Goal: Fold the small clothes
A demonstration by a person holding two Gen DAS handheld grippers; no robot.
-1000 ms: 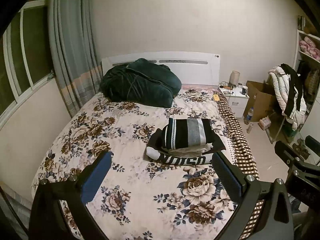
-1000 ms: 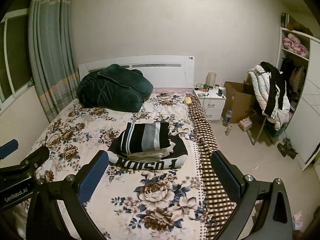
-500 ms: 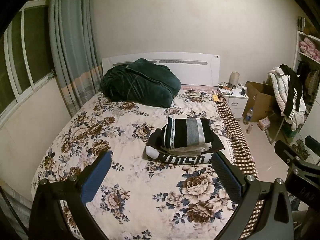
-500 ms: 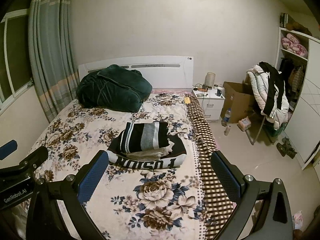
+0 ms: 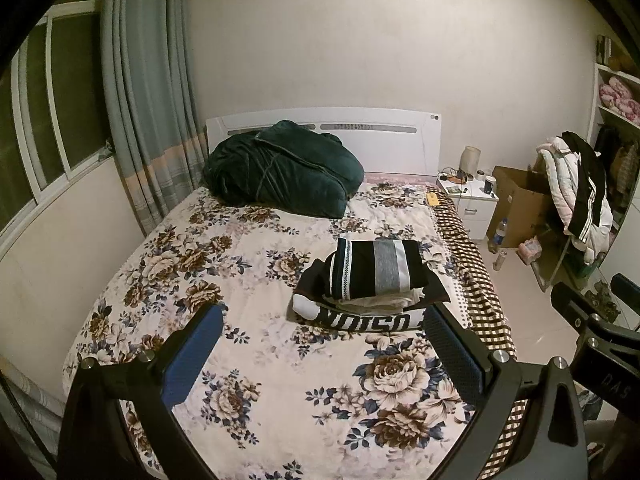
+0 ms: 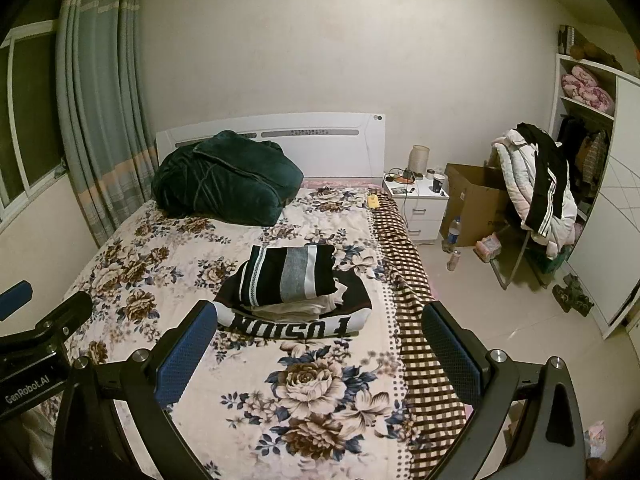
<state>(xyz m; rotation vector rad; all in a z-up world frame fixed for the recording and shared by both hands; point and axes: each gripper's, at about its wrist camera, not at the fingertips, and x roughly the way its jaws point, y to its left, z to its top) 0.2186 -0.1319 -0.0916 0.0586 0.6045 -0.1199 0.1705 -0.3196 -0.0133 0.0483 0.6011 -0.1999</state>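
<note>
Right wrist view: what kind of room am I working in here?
A home bedroom, most likely: a bed with a floral cover and white headboard, a nightstand beside it, and folded clothes stacked on the cover.

Home bedroom, floral-quilted bed (image 5: 248,280) with white headboard (image 5: 320,128), curtained window (image 5: 60,120) at left, nightstand (image 5: 472,200), clothes-draped chair (image 6: 536,200) at right

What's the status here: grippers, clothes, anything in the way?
Left gripper open, empty, above the bed. Right gripper open, empty. Folded clothes stacked on the bed, striped piece on top, untouched. Green blanket by the headboard, clear of the stack.
</note>
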